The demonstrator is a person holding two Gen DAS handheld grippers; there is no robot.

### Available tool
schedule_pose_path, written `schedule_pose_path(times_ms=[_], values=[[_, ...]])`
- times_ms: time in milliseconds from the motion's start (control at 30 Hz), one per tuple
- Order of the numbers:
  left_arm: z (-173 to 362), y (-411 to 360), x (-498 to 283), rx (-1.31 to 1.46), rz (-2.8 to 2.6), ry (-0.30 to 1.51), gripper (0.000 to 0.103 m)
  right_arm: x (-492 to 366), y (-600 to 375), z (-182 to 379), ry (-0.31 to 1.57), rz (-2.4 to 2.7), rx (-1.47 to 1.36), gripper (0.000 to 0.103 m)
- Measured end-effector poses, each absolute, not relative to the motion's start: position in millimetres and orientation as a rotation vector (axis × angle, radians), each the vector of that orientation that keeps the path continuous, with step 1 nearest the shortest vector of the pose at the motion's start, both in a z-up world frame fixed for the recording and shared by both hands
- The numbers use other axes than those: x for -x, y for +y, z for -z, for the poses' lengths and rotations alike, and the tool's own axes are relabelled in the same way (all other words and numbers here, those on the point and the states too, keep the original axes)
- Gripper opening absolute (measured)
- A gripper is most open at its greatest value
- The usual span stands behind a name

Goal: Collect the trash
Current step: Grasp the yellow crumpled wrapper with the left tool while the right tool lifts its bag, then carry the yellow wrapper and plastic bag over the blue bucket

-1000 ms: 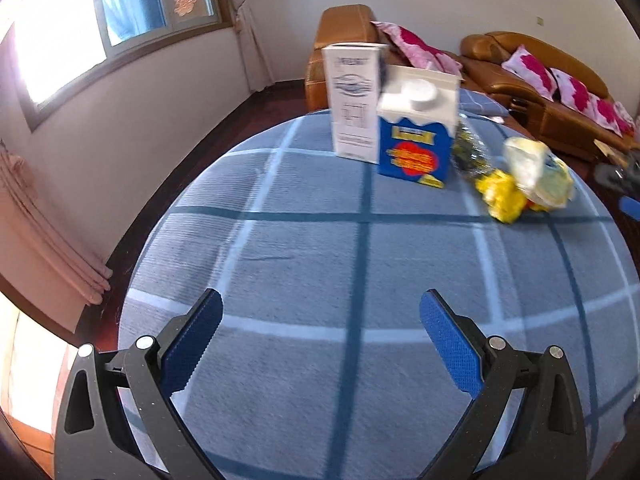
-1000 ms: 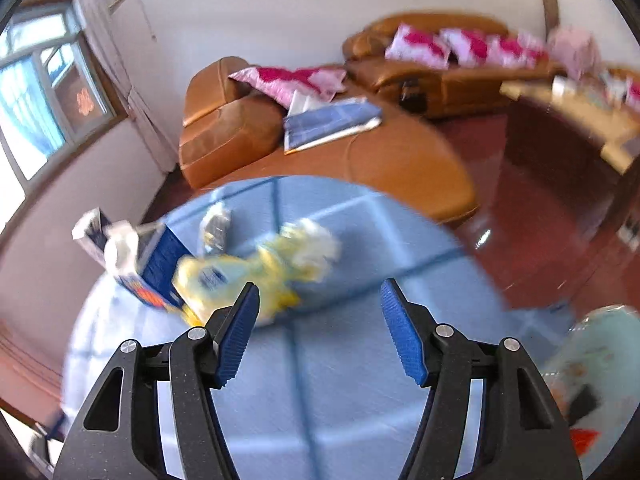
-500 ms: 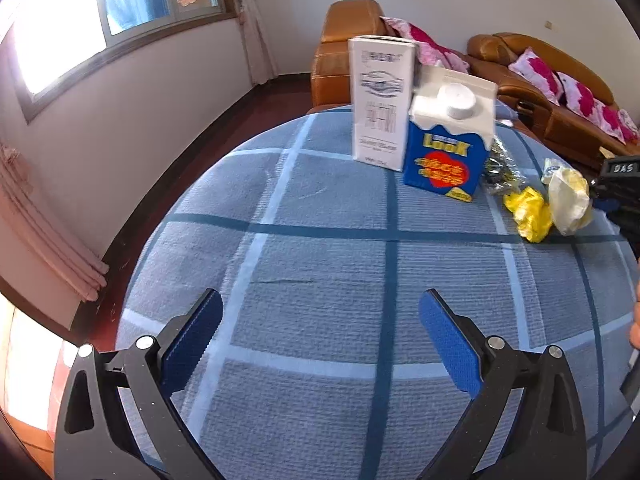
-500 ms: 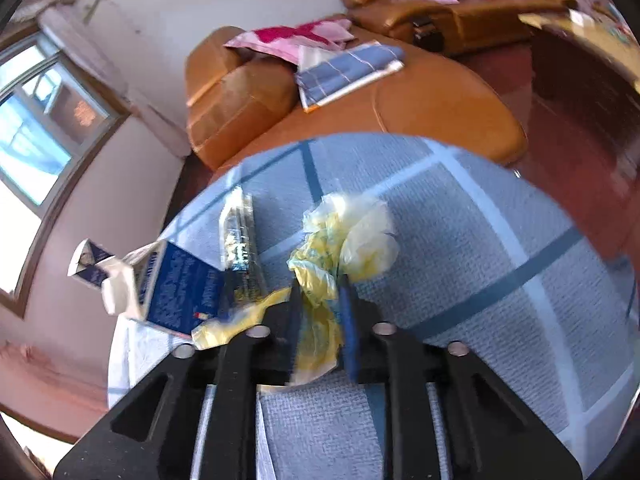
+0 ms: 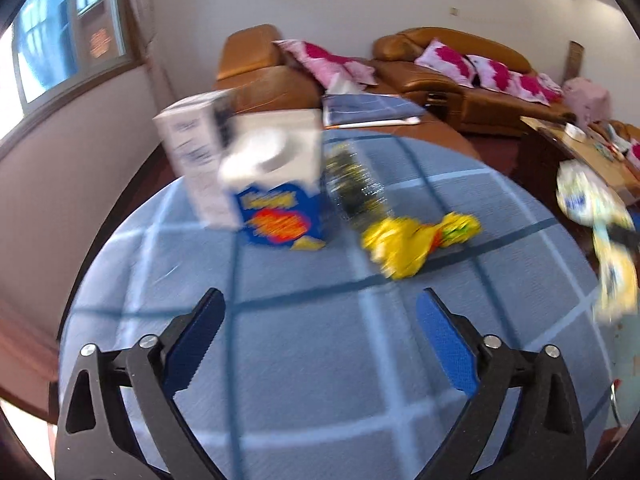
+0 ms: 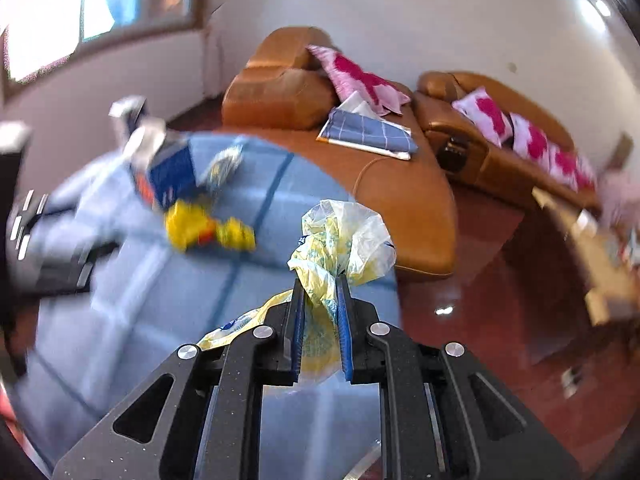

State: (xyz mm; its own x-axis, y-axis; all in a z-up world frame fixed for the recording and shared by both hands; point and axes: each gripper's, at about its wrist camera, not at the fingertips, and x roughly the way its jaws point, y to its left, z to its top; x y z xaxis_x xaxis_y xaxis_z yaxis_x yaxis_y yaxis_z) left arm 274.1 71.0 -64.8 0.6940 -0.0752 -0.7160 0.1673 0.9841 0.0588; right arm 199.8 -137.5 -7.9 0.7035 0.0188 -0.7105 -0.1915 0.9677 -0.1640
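Right tongs [image 6: 319, 280] clamped narrow with blue pads nearly together on a crumpled plastic bag [image 6: 344, 240], angled downward, left tongs [image 5: 320, 312] spread wide with nothing between the blue pads, jaws closing slightly, black arms pointing down and forward

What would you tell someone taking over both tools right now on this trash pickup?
Right tool: shut on the pale yellow plastic bag, lifted off the blue checked tablecloth.
Left tool: jaws closing slightly, nothing between them, above bare cloth.
On the table: blue carton with a white cap and white box standing side by side, a clear crinkly wrapper lying next to the carton, a yellow wrapper in front of that.
Done: bag picked up.
Left: drop the bag off; no bin is identifiable in either view. Then collect the yellow wrapper, clear wrapper, carton and box.
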Motion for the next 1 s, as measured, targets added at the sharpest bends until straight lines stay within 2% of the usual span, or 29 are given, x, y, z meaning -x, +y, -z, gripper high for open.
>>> schedule_pose_path(times_ms=[267, 300, 333, 400, 533, 700, 1000], values=[[76.6, 16.6, -323.6, -0.148, 0.202, 0.819, 0.088, -177.9, -141.8, 36.9, 0.807, -0.116, 0.189, 0.016], [81.8, 11.1, -329.3, -0.157, 0.197, 0.830, 0.084, -176.9, -142.4, 39.1, 0.811, -0.119, 0.179, 0.016], [86.5, 8.4, -333.9, -0.156, 0.200, 0.849, 0.073, -174.2, -142.7, 39.9, 0.814, -0.121, 0.171, 0.016], [98.7, 5.8, -340.4, -0.142, 0.214, 0.903, 0.062, -171.7, -144.7, 42.1, 0.820, -0.128, 0.147, 0.016], [99.9, 4.0, -334.4, -0.138, 0.212, 0.891, 0.054, -167.2, -147.2, 43.0, 0.815, -0.121, 0.116, 0.016], [92.6, 6.9, -312.7, -0.148, 0.224, 0.881, 0.049, -156.2, -147.9, 37.3, 0.783, -0.105, 0.060, 0.016], [58.4, 27.1, -239.3, -0.183, 0.133, 0.809, 0.050, -120.7, -128.9, 26.2, 0.714, -0.080, 0.096, 0.016]])
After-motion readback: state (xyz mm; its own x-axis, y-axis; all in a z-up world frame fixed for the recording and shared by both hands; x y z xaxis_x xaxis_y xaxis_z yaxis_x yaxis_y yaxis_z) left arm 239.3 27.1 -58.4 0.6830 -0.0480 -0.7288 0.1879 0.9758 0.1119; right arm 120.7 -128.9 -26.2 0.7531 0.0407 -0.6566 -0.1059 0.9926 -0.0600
